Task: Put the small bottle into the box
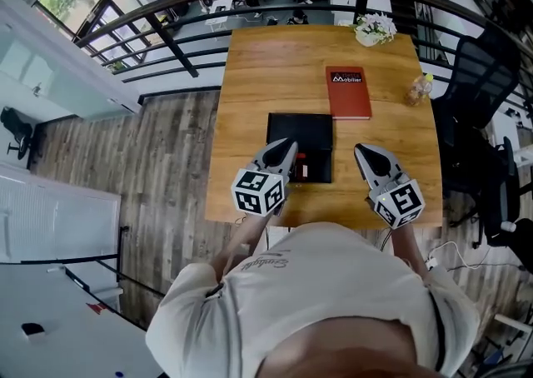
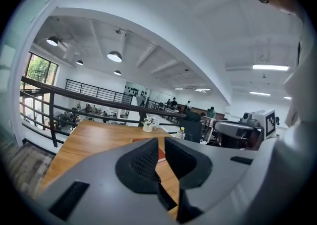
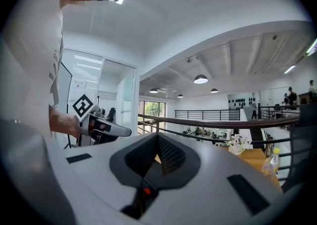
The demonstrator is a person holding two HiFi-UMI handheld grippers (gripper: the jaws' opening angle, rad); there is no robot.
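The small bottle (image 1: 418,89) stands upright at the right edge of the desk (image 1: 250,77), toward the far right corner and well apart from both grippers. The box (image 1: 300,131) (black, flat and square from above) lies near the middle of the near edge. A red book (image 1: 348,93) lies just beyond the box's far right corner, between box and bottle. A pot of white flowers (image 1: 375,29) stands at the far edge, near the far right corner.

The left gripper (image 1: 291,145) is over the box's near left corner, its jaws pressed together with nothing between them. The right gripper (image 1: 360,150) is just right of the box, over bare wood toward the near right corner, and its jaws are also together and empty. Both point away from the person toward the far edge. A black railing (image 1: 166,14) curves past the far edge.
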